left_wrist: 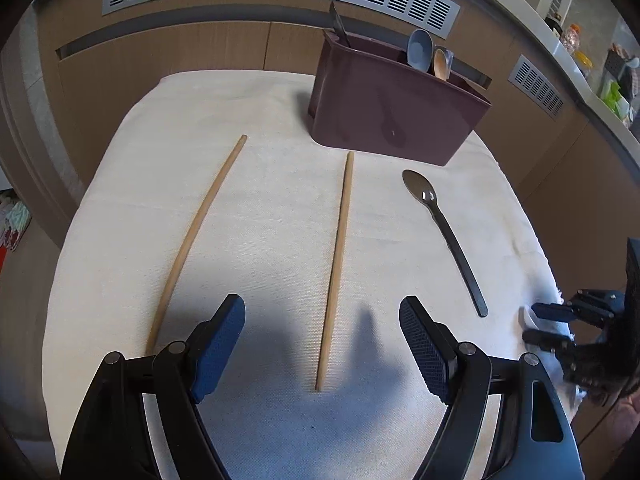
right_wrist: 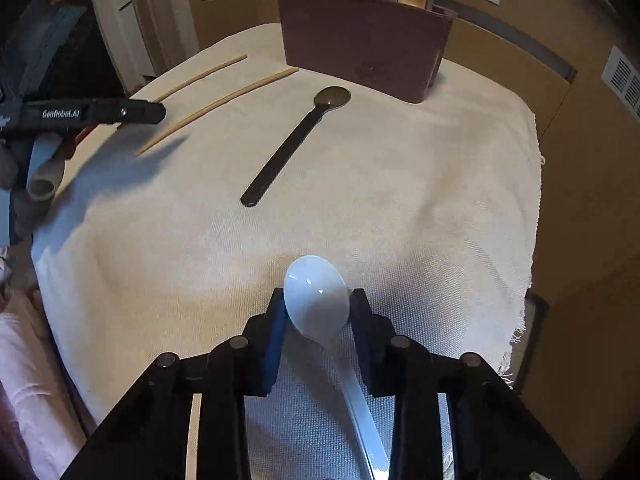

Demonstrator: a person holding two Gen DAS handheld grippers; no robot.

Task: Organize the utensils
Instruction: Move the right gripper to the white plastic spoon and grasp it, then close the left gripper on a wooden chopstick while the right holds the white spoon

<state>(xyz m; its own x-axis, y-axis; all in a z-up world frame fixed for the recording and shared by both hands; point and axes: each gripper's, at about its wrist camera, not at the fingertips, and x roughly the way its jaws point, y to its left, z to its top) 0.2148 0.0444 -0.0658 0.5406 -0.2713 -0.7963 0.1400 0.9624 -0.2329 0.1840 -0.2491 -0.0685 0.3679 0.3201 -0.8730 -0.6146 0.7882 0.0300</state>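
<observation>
Your left tongs [left_wrist: 322, 344] are spread wide over a chopstick [left_wrist: 335, 268] on the cloth [left_wrist: 260, 200]; your right tongs [right_wrist: 318, 304] pinch the white spoon [right_wrist: 318, 294] near you, far from the brown holder [right_wrist: 360, 40]

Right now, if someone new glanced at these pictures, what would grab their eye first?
Probably the white spoon, its bowl pinched between the right tool's jaws at the cloth's near edge. Next, the maroon holder at the far end, with spoons sticking out. Then two chopsticks and a dark spoon lying loose on the cloth ahead of the open left tool.
</observation>
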